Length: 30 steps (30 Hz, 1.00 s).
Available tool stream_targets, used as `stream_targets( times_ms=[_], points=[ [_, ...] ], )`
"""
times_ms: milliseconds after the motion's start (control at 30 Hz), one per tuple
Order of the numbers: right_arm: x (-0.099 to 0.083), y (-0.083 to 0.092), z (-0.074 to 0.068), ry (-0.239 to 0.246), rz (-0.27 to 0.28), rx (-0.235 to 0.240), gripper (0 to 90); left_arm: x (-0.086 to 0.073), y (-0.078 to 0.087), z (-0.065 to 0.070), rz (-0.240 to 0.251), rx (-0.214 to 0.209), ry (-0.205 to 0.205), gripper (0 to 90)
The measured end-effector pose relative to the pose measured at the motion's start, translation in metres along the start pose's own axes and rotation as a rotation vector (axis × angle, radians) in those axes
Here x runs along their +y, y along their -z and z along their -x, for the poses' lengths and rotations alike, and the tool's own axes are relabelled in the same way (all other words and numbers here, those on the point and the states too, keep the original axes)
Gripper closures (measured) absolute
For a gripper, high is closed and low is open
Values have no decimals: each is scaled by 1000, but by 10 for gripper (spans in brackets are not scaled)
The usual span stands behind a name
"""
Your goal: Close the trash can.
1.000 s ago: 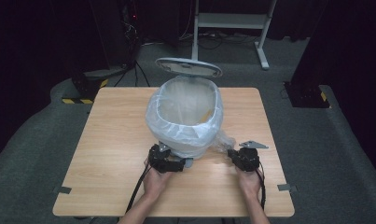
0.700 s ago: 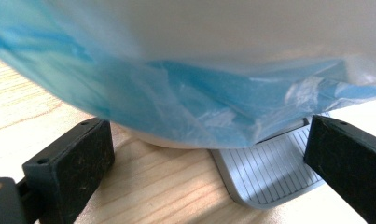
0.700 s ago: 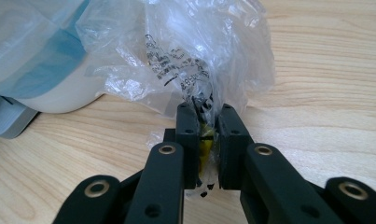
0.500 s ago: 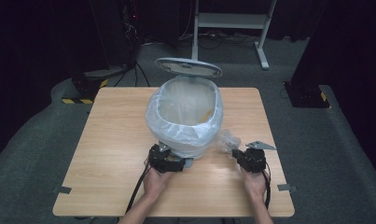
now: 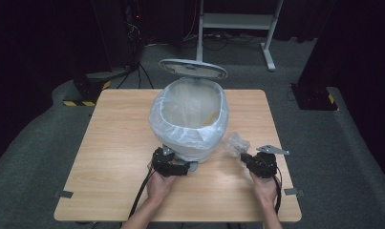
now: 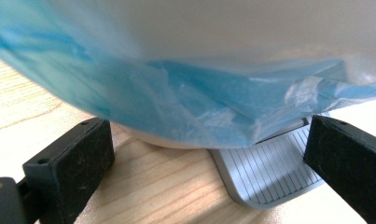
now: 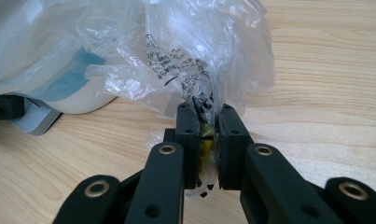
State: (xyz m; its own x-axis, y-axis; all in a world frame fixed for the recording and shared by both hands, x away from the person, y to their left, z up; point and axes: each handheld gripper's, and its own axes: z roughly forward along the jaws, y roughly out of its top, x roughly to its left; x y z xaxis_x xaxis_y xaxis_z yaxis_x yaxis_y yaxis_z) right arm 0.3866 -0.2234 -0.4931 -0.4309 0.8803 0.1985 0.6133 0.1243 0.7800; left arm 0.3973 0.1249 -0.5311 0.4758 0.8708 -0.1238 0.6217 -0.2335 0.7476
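Note:
A white pedal bin [image 5: 190,114] with a pale plastic liner stands mid-table, its grey lid [image 5: 193,69] raised. My left gripper [image 5: 173,164] sits at the bin's near base, open. In the left gripper view its jaws [image 6: 209,149] stand wide apart, with the ribbed grey pedal [image 6: 269,168] and the bluish liner [image 6: 176,93] between and above them. To the right of the bin, my right gripper [image 5: 245,157] is shut on a crumpled clear plastic wrapper [image 5: 237,143]. The right gripper view shows the jaws [image 7: 207,121] pinching the printed wrapper [image 7: 195,51], a yellow scrap between the pads.
The wooden table [image 5: 113,143] has bare room left and right of the bin. Beyond it lie dark floor, a white desk frame [image 5: 238,21] and black stands. The bin's base [image 7: 83,100] and pedal corner lie left of the wrapper in the right gripper view.
My right gripper has shifted slightly right and away from the bin, carrying the wrapper. The left gripper and the bin have stayed put.

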Motion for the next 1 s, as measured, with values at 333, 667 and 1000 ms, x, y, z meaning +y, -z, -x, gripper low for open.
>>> stream_targets(
  times_ms=[333,667,1000],
  points=[
    [0,14,5,-16,20,9,817,0,0,0,0,0,0,19],
    [4,27,6,-14,35,25,816,0,0,0,0,1,0,19],
    [15,40,-1,12,53,35,816,0,0,0,0,0,0,19]
  ],
)
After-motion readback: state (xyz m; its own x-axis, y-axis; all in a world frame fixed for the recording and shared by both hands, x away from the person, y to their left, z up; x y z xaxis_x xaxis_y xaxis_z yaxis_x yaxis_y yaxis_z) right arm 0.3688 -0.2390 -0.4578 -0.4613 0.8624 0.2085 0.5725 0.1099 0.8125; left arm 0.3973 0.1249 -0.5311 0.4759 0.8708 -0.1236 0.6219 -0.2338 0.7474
